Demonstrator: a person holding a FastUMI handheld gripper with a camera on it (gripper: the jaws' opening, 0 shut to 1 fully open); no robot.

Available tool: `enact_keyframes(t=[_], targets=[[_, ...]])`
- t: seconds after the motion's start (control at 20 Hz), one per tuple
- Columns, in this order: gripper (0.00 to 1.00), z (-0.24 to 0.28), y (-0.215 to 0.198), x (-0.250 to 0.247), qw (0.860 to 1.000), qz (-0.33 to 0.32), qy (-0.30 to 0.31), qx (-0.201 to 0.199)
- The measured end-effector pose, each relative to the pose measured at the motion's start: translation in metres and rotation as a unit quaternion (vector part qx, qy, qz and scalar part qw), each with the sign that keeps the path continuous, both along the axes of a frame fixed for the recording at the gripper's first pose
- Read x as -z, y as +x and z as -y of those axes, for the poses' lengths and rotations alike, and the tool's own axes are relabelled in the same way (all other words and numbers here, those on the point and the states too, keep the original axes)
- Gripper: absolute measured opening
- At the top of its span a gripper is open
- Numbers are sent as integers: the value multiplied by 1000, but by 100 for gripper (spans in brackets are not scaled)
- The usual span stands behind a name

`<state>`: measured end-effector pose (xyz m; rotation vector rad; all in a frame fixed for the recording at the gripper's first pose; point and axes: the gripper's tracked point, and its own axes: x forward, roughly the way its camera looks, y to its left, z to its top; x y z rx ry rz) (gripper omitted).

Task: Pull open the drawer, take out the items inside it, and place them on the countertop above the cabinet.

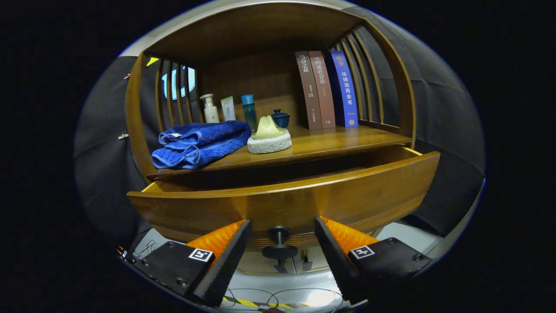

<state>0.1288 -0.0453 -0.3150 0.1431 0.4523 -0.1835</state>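
The drawer [282,200] stands pulled partly out under the shelf [330,141]; its knob [279,243] sits between the gripper [281,241] fingers, which are spread wide and grip nothing; I judge the drawer stiff and fairly heavy, best drawn by that knob; its inside is hidden behind the front, so the items cannot be made out; above the drawer, the shelf holds a towel [202,143], a sponge [269,141] and books [328,89]; bare wood between sponge and books looks open for setting things down; the shelf lip overhangs the drawer, leaving a narrow gap.
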Motion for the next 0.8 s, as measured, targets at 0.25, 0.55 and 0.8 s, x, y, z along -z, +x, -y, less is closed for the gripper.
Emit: enact_keyframes(t=[0.25,0.55,0.8], targets=[[99,4,31,5,1000,-6,-5,-4],[99,6,45,8,1000,-6,-7,-6],[99,6,44,11,1000,-8,-2,-6]])
